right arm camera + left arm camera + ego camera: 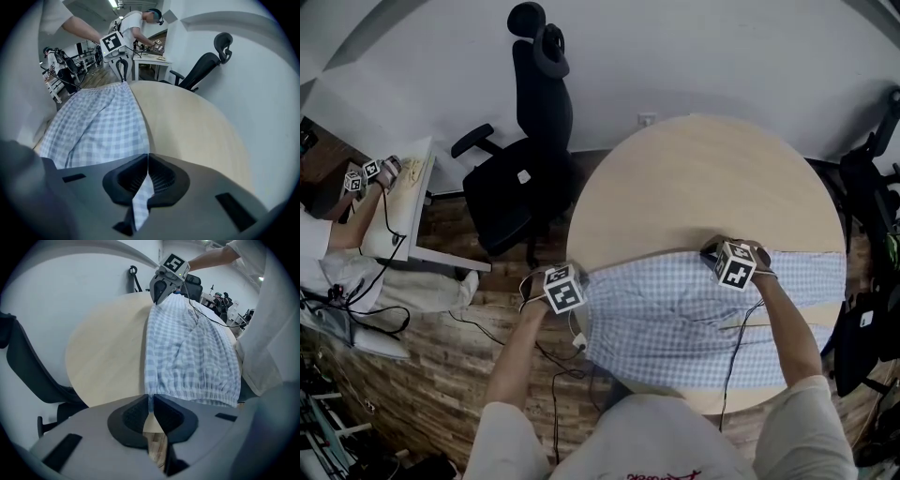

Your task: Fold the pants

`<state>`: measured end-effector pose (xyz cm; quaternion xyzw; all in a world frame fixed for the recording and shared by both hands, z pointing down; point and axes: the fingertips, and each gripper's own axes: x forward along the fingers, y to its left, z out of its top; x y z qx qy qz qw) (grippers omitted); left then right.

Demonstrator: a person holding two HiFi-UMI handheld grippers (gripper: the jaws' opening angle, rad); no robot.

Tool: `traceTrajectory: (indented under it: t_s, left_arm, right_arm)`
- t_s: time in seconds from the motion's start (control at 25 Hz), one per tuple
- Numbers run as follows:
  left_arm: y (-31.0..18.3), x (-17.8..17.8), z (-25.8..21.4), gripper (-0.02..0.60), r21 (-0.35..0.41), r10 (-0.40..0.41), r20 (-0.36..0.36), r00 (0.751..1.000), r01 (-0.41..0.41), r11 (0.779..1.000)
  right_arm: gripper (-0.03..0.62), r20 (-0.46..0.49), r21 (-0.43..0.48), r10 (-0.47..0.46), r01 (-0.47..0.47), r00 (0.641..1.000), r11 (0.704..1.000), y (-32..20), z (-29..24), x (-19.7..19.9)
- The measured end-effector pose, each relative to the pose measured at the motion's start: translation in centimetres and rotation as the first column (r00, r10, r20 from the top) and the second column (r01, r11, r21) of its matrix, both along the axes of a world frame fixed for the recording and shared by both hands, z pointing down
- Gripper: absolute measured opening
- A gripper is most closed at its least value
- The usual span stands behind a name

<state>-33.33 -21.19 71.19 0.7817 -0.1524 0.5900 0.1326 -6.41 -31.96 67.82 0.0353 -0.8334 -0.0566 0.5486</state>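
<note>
Pants [694,314] pinched at both ends
We have the left gripper [150,405] and right gripper [147,161] clamped on their far edge, cloth spread across the table [703,178], so the fold should lift evenly

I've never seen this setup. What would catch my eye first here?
Blue-checked pants lie spread across the near half of a round wooden table. The left gripper pinches their waistband corner near the table's left edge, the right gripper their far edge further along. A black office chair stands beyond the table.
</note>
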Motion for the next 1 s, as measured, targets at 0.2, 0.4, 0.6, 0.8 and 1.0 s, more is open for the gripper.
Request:
traceTrajectory:
  t_s: [0.2,0.4,0.6,0.8,1.0]
  left_arm:
    - [0.6,0.1,-2.0,0.059,0.084,-0.009,-0.003,1.000,0.009,0.996]
    - [2.3,0.8,-4.1,0.058,0.172,0.001,-0.009,1.000,0.001,0.985]
    - [4.6,1.7,-6.5,0.060,0.260,0.001,-0.021,1.000,0.005,0.966]
    - [7.9,2.4,-8.0,0.059,0.316,0.011,-0.020,1.000,-0.004,0.949]
    - [11.4,3.6,-8.7,0.059,0.359,0.022,-0.022,1.000,-0.012,0.933]
  right_arm:
    - [0.034,0.030,0.084,0.017,-0.019,0.999,0.996,1.8,-2.4,0.8]
    - [0.034,0.040,0.168,0.008,-0.014,0.999,0.986,5.2,-4.9,2.2]
    - [0.034,0.030,0.236,0.001,-0.008,1.000,0.972,8.9,-6.5,3.7]
    - [0.034,0.009,0.297,-0.008,0.005,1.000,0.955,12.9,-7.6,4.8]
    - [0.034,-0.028,0.362,-0.008,0.017,1.000,0.932,17.5,-8.3,5.9]
